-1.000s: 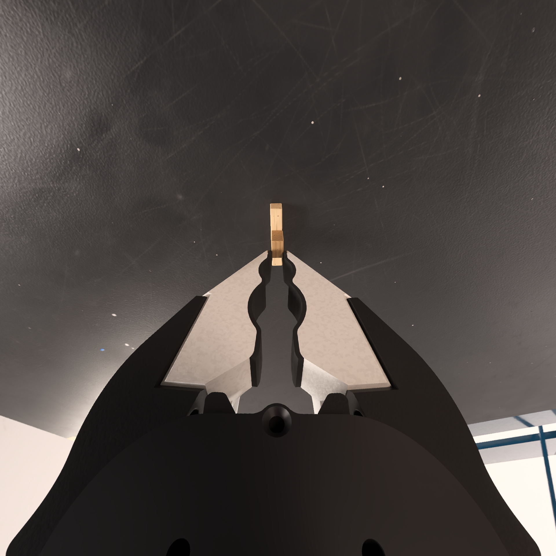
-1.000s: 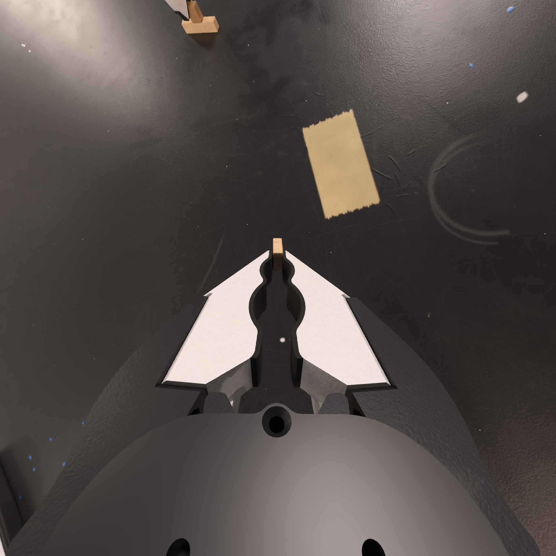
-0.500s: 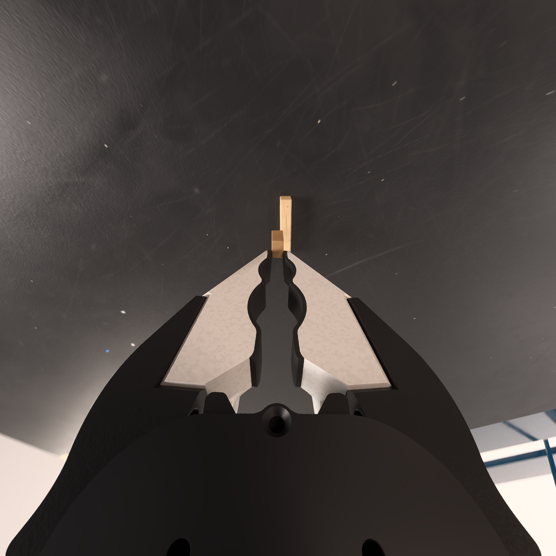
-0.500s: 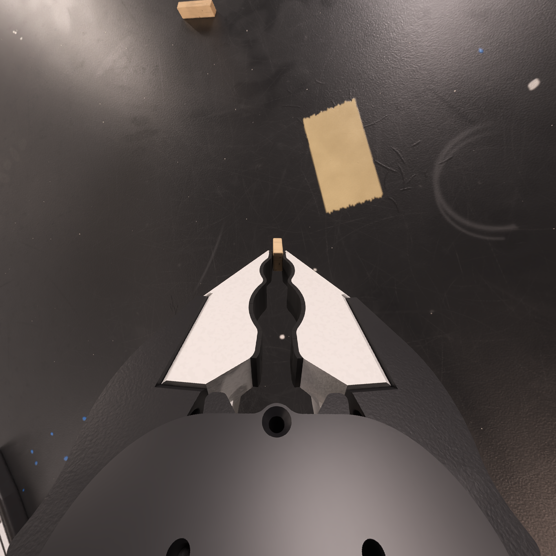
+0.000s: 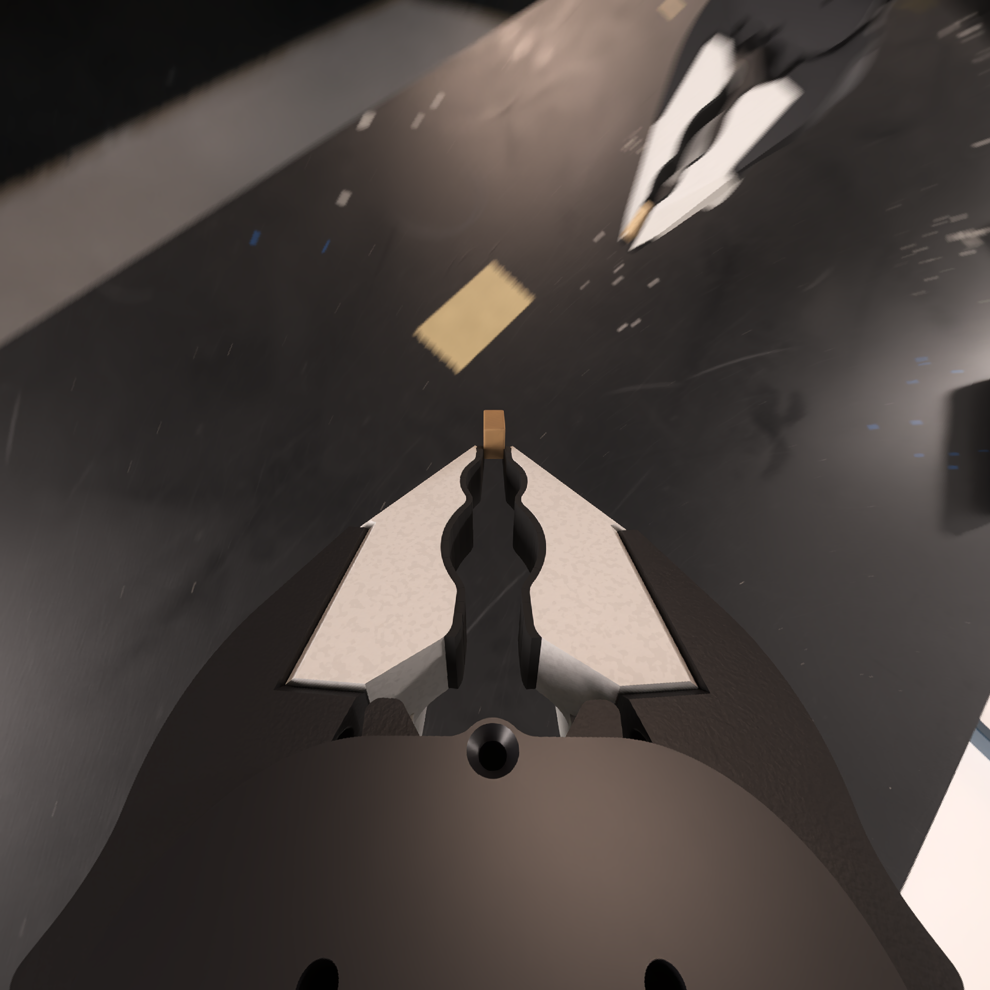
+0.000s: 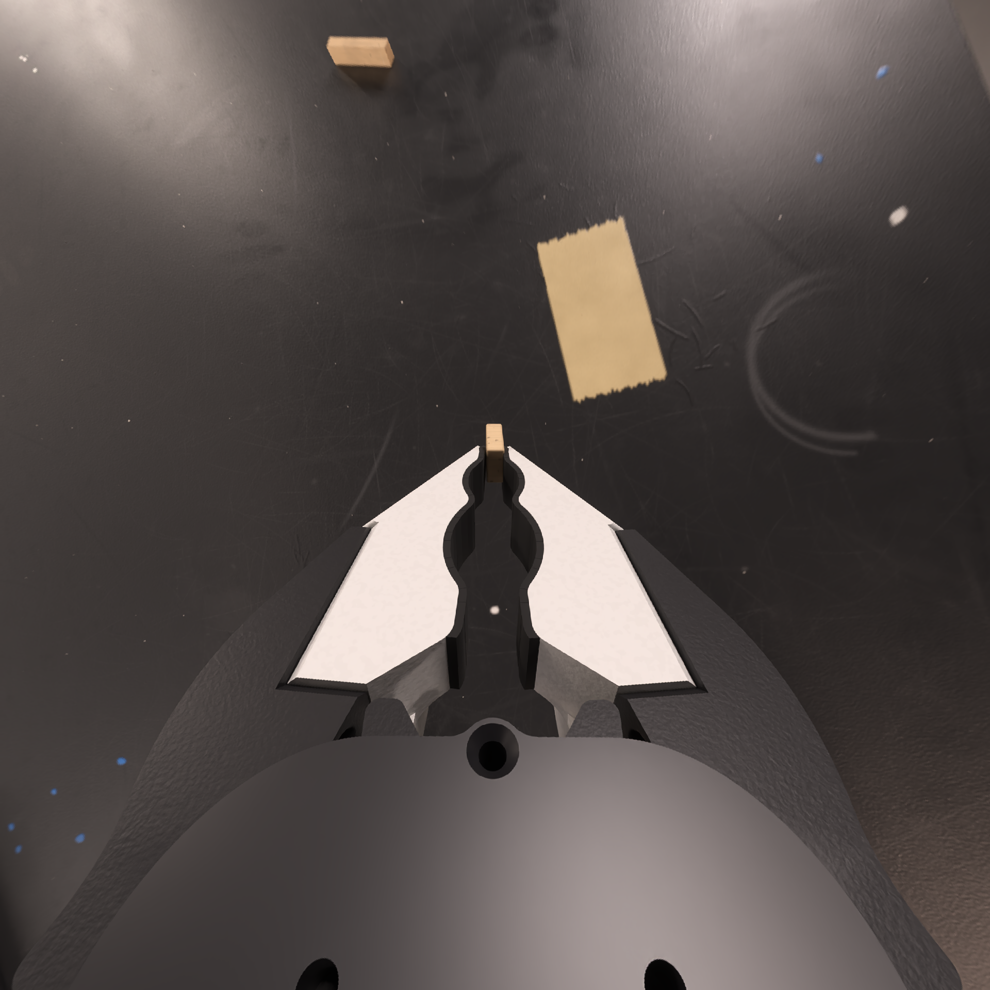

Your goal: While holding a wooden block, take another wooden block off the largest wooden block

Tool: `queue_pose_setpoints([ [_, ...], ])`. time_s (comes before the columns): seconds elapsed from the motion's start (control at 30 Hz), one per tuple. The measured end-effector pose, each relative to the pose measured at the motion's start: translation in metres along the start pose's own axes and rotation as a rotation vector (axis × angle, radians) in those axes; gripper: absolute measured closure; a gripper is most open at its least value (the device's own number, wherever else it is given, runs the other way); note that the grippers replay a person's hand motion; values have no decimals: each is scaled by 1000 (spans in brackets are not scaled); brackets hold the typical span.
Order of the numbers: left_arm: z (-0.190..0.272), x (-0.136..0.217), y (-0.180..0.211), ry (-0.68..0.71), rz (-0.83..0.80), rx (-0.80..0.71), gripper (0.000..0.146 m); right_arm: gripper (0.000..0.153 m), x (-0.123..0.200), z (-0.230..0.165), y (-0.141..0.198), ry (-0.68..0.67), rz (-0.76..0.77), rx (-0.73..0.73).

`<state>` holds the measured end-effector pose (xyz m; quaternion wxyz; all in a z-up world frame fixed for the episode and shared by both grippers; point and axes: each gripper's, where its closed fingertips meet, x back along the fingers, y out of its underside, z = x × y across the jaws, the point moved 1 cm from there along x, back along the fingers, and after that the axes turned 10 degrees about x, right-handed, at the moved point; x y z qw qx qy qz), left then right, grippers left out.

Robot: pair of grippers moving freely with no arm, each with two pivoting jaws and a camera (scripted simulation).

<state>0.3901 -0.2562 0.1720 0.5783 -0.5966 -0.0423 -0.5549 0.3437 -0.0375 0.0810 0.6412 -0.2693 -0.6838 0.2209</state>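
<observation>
My left gripper [image 5: 493,449] is shut on a small wooden block [image 5: 494,437] and holds it above the dark table. My right gripper [image 6: 493,449] is shut on another small wooden block [image 6: 494,444], also held above the table. The largest wooden block [image 6: 360,55] lies flat on the table at the top left of the right wrist view, with nothing on it. The right gripper [image 5: 637,227] with its block also shows, blurred, at the top right of the left wrist view. The largest block is out of the left wrist view.
A tan piece of tape [image 6: 600,308] is stuck flat on the table; it also shows in the left wrist view [image 5: 474,316]. A dark box shape [image 5: 967,460] stands at the right edge. The table's far edge [image 5: 160,155] runs across the upper left.
My left gripper has lifted the small block off the largest block and swung round fast, now facing the tape and the right gripper. The right gripper has drifted slightly, still holding its block.
</observation>
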Motion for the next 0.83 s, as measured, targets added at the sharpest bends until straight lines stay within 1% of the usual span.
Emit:
queue_pose_setpoints([
  [0.1,38,2,-23,136,102,-105,140,148,6,-4,-9,16,34,54],
  [0.2,65,-9,-37,202,130,-172,140,148,7,-14,-9,-10,7,89],
  [0.23,71,-16,-42,207,131,-172,140,148,6,-18,-4,-33,-35,94],
  [0.33,87,-43,-56,221,134,-124,140,148,-3,-19,19,-34,-196,93],
  [0.43,101,-71,-62,275,111,-79,140,148,-11,-21,42,-60,-352,69],
  [0.53,104,-89,-59,287,79,-65,140,148,-18,-23,53,-63,-436,96],
  [0.6,102,-95,-56,266,50,-72,140,148,-21,-25,54,-69,-445,106],
  [0.83,88,-92,-56,227,57,-8,140,148,-26,-25,56,-78,-446,97],
])
